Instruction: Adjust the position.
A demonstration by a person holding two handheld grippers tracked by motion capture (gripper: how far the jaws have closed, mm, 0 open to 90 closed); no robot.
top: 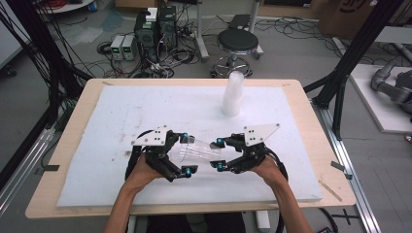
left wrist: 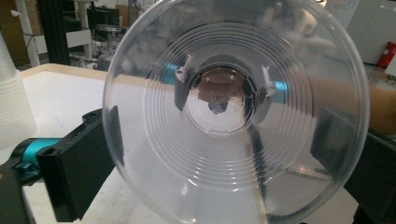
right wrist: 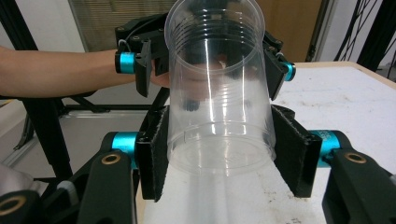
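Both sets of jaws are pinching the same clear plastic cup (right wrist: 219, 88): the right gripper (right wrist: 219, 158) clamps its base end, the left gripper (top: 182, 154) its rim end. The cup is see-through, ribbed with rings, and held sideways just above the white foam pad (top: 121, 111), near the stack of cups (top: 232, 94).
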